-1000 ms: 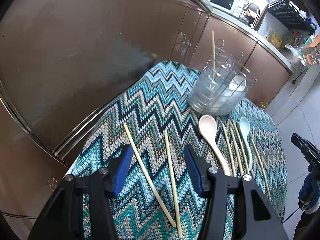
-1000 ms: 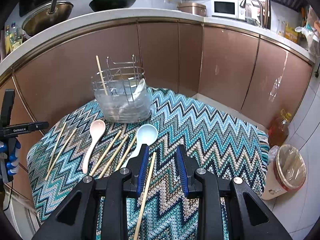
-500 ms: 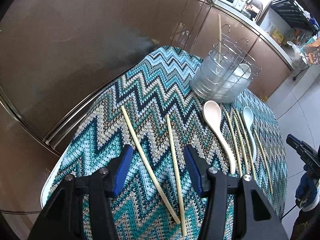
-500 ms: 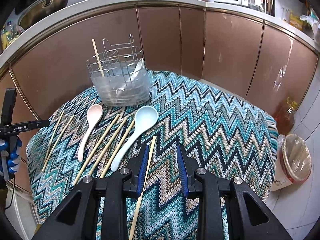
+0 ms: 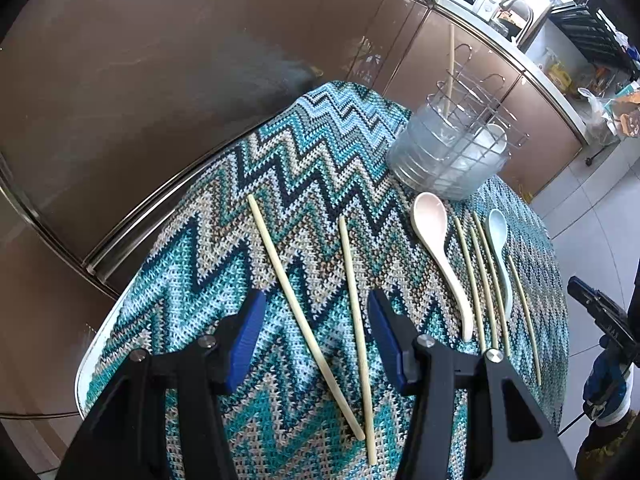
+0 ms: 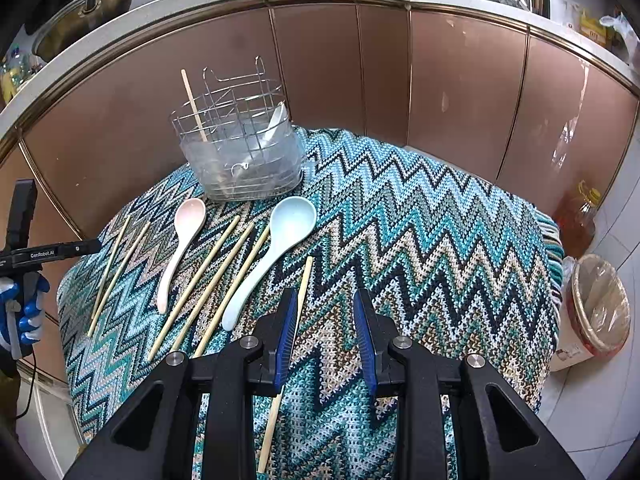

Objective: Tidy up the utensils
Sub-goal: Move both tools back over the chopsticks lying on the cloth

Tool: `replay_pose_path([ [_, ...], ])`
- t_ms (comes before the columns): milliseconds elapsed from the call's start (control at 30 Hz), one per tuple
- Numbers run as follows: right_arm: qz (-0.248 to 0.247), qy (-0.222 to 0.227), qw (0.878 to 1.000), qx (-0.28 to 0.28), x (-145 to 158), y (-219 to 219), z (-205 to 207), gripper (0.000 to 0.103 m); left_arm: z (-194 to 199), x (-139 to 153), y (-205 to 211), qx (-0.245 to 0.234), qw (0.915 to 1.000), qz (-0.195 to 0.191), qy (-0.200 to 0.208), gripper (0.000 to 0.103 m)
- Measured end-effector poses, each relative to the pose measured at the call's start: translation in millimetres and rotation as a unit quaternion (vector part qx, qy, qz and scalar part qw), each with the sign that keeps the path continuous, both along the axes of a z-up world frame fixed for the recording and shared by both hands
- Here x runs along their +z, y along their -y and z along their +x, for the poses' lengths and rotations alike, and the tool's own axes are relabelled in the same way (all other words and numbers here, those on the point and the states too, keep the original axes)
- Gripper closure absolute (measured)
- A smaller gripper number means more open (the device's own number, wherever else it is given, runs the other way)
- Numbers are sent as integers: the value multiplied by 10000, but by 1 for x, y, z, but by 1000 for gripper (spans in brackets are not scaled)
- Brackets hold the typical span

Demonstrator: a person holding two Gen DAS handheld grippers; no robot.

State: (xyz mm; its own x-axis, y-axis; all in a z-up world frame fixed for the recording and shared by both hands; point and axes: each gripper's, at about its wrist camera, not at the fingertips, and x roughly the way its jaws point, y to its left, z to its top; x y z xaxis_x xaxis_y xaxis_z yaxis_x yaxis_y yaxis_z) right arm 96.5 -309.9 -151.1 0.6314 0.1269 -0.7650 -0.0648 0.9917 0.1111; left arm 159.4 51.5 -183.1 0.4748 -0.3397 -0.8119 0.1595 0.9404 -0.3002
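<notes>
In the left wrist view my left gripper (image 5: 316,320) hangs open over the zigzag cloth (image 5: 280,168). Two pale chopsticks (image 5: 304,320) lie on the cloth in the gap between its fingers, untouched. A pink spoon (image 5: 436,236), more chopsticks (image 5: 482,284) and a light blue spoon (image 5: 498,240) lie further right. The wire utensil holder (image 5: 452,148) holds one chopstick and a white spoon. In the right wrist view my right gripper (image 6: 326,320) is open and empty. A single chopstick (image 6: 305,280) runs beneath its left finger, with the light blue spoon (image 6: 280,248) just to the left.
Brown cabinet fronts (image 6: 460,88) curve close behind the round table. A lined waste bin (image 6: 596,308) and an oil bottle (image 6: 580,220) stand on the floor at right. The table edge (image 5: 100,348) is near my left gripper. A blue-gloved hand (image 6: 24,308) holds the left gripper.
Both views have tipped downward, so the holder and utensils sit higher in frame. My right gripper has sunk closer to the cloth over the single chopstick. Neither jaw opening changed.
</notes>
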Motion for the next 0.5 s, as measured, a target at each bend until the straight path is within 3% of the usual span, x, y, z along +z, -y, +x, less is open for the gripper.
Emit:
replay_pose_path([
  [500, 98, -133, 9999, 9, -6, 2, -1, 75, 1, 2, -8, 37, 9997, -220, -51, 52],
])
